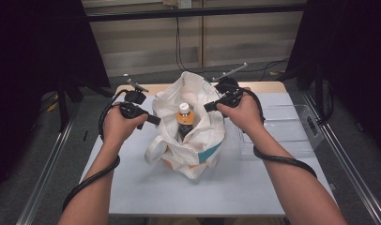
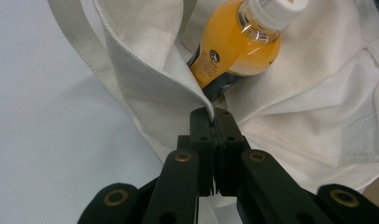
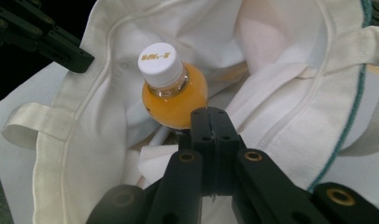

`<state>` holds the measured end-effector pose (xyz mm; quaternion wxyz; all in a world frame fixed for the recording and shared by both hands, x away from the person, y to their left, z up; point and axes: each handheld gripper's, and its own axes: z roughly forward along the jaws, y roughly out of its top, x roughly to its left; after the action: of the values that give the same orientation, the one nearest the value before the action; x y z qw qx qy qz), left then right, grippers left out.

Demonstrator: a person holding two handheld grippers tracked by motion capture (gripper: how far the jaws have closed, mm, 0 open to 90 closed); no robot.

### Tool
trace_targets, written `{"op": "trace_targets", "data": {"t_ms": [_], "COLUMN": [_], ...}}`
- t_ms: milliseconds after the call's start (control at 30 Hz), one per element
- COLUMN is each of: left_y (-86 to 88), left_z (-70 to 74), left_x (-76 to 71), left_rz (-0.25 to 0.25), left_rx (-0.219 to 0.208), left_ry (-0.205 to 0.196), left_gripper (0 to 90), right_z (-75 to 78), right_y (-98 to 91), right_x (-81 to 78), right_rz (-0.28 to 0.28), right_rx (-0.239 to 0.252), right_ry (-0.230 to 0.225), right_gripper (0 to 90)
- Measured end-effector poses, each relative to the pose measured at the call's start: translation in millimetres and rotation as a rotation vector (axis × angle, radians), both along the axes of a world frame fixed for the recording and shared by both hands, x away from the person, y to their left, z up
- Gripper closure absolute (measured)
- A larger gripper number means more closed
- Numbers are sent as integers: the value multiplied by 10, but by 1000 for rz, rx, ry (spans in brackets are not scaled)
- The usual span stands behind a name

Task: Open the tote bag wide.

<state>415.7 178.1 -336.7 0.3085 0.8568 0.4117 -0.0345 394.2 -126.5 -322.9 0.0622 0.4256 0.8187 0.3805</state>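
A white cloth tote bag [image 1: 198,150] stands open in the middle of the table. Inside it a bottle of orange drink [image 1: 184,117] with a white cap stands upright. My left gripper [image 1: 153,120] is at the bag's left rim. In the left gripper view its jaws [image 2: 211,114] are shut on the hem of the bag [image 2: 318,93], just below the bottle [image 2: 234,42]. My right gripper [image 1: 208,107] is at the bag's right rim. In the right gripper view it [image 3: 211,114] is shut, with a fold of the bag [image 3: 281,116] running into its jaws, close in front of the bottle [image 3: 173,98].
A clear plastic bin [image 1: 292,126] sits on the white table top [image 1: 179,192] to the right of the bag. The left gripper [image 3: 80,60] appears across the bag in the right gripper view. Cables trail from both grippers along the forearms. Metal rails flank the table.
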Motion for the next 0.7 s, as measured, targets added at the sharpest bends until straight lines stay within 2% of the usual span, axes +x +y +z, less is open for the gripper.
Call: {"op": "trace_targets", "data": {"t_ms": [133,267,400,700], "left_y": [-7,-22,4,34], "left_z": [3,-24,-58,-150], "left_x": [6,9,15,28], "left_rz": [-9,5,16,37], "left_rx": [9,14,13,32], "left_ry": [2,3,10,21], "left_gripper": [882,881,881,881], "right_z": [-49,-162,-228,-338], "right_y": [57,88,64,-54], "right_x": [3,22,24,20], "right_rz": [15,20,7,-16], "right_rx": [1,-11,-37,-34], "right_ry": [12,28,43,54], "right_gripper": [900,900,900,900]}}
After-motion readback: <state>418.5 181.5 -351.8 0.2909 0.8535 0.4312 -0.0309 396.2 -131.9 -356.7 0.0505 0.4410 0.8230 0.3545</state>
